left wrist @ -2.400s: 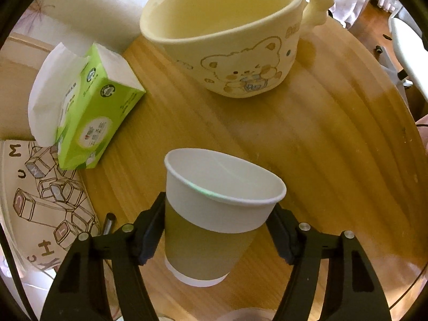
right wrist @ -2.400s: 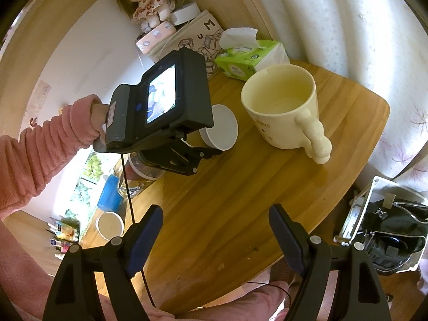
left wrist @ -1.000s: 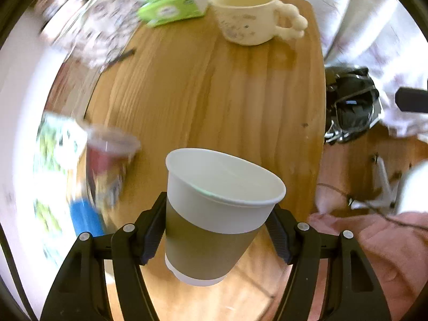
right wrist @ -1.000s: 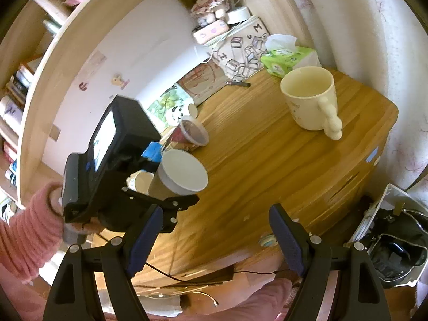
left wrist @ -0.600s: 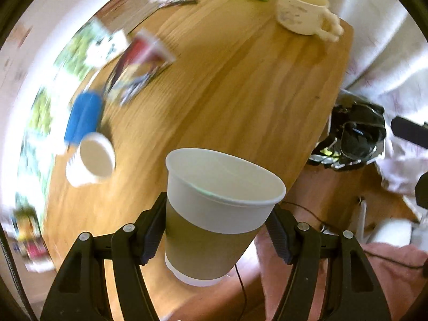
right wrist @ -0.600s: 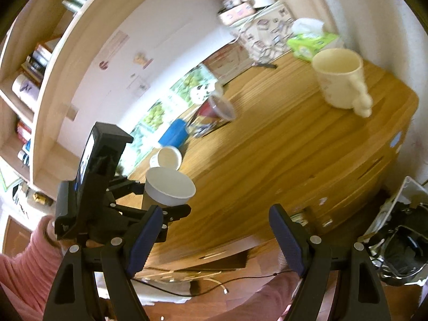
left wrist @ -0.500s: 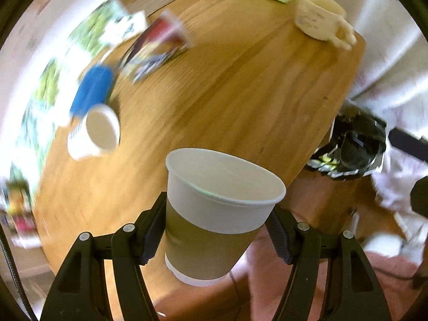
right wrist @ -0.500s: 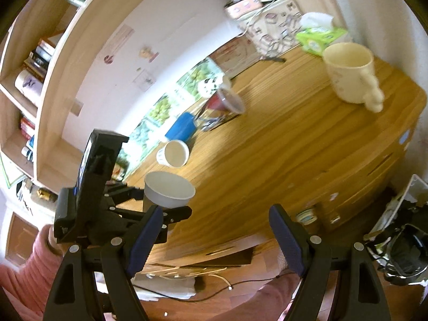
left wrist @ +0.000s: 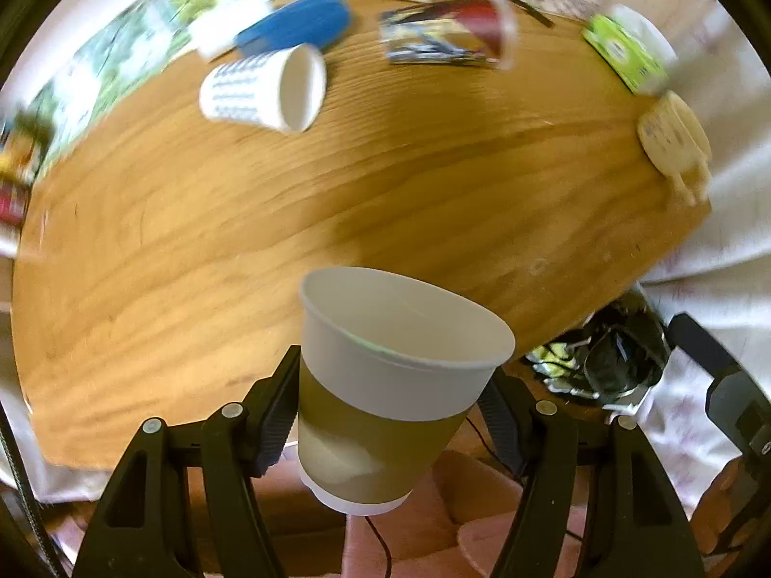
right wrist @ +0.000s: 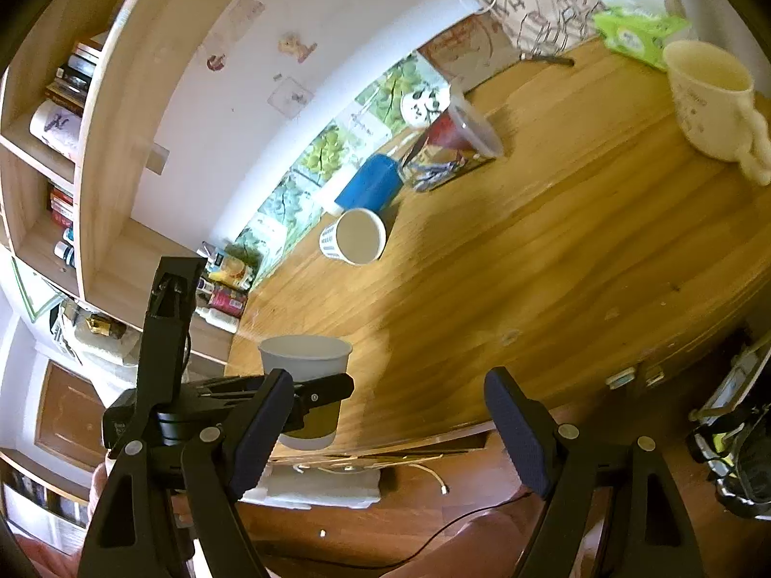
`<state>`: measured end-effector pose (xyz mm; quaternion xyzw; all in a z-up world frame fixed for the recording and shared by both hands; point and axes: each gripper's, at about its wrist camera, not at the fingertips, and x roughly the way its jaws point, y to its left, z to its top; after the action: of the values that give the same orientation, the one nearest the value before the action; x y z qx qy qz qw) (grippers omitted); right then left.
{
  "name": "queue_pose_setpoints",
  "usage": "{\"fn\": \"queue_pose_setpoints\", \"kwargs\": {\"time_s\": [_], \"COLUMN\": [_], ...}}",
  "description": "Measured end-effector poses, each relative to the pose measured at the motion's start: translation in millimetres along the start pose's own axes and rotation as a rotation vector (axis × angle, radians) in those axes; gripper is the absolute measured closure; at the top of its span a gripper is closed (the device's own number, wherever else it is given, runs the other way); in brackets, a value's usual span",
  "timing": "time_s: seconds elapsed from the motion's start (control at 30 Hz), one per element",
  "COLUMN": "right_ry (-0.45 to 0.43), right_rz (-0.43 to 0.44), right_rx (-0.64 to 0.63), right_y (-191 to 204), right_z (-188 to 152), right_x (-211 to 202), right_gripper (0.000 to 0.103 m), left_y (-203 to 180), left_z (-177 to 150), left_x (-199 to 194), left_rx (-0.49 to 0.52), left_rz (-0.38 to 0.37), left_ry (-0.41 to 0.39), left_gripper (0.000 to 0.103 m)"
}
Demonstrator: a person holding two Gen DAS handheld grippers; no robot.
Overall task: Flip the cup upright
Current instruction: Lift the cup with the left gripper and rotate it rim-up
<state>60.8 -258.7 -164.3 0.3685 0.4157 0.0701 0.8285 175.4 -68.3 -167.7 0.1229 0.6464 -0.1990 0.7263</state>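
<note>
My left gripper is shut on a white paper cup with a brown sleeve, held mouth up in the air over the near edge of the wooden table. In the right wrist view the same brown-sleeved cup hangs at the table's near left corner in the left gripper. A white cup with blue marks lies on its side at the back of the table, mouth facing right; the right wrist view shows this lying cup too. My right gripper is open and empty, off the table's front edge.
At the back lie a blue object, a tipped clear cup with red contents on a picture card and a green tissue pack. A cream bear mug stands at the far right. A bookshelf is left of the table.
The left gripper has carried the brown-sleeved cup back and to the left, from near the mug to the table's near edge. The right gripper has pulled back and stayed open.
</note>
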Motion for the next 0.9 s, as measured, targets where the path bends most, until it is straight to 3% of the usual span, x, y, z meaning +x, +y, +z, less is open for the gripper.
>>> {"fn": "queue_pose_setpoints", "kwargs": {"time_s": [0.1,0.4,0.9], "right_ry": [0.033,0.135,0.267], "right_rz": [0.005,-0.009,-0.026], "right_rx": [0.006,0.018,0.001], "right_y": [0,-2,3], "right_z": [4,23,50], "right_x": [10,44,93], "right_gripper": [0.021,0.021,0.021], "left_y": [16,43,69], "left_z": [0,11,23], "left_x": [2,14,39], "left_rx": [-0.087,-0.277,-0.394], "left_rz": [-0.061,-0.126,-0.169], "left_ry": [0.015,-0.006,0.018], "left_gripper": [0.032,0.031,0.03]}}
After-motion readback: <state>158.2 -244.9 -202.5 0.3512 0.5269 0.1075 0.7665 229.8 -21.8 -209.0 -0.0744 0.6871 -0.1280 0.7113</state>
